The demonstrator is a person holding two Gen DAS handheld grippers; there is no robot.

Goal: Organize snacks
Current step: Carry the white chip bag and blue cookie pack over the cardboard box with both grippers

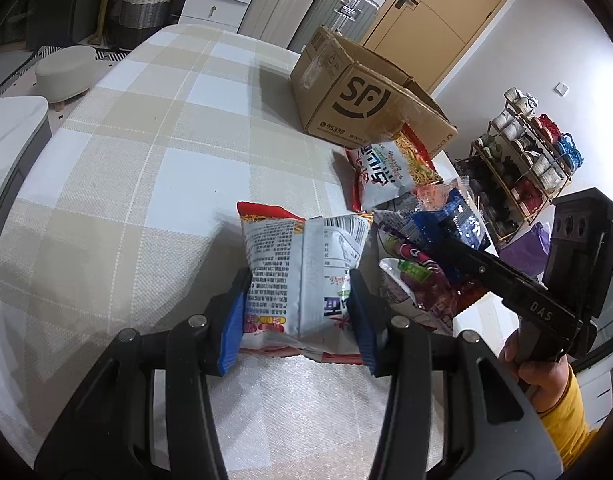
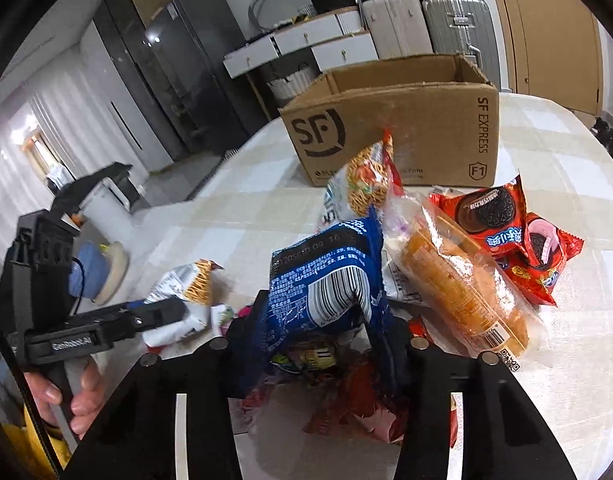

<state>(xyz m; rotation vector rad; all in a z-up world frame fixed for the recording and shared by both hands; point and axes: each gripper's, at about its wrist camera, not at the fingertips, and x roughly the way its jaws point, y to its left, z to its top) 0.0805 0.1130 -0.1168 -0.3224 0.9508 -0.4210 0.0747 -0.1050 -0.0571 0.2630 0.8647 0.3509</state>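
Observation:
My left gripper (image 1: 298, 308) is shut on a silver and red noodle snack bag (image 1: 302, 272), held just above the checked tablecloth. My right gripper (image 2: 318, 328) is shut on a blue snack bag (image 2: 326, 276), lifted over a pile of snacks; it shows in the left wrist view too (image 1: 450, 216). A second noodle bag (image 1: 390, 168) lies in front of the open SF cardboard box (image 1: 358, 96), which also shows in the right wrist view (image 2: 406, 128). A clear bread pack (image 2: 458, 276) and red Oreo packs (image 2: 506, 224) lie to the right of the blue bag.
The round table (image 1: 154, 152) has a checked cloth. A shoe rack (image 1: 522, 160) stands past its right edge. A stool (image 1: 64, 70), drawers and suitcases stand behind it. Other wrappers (image 2: 346, 396) lie under my right gripper.

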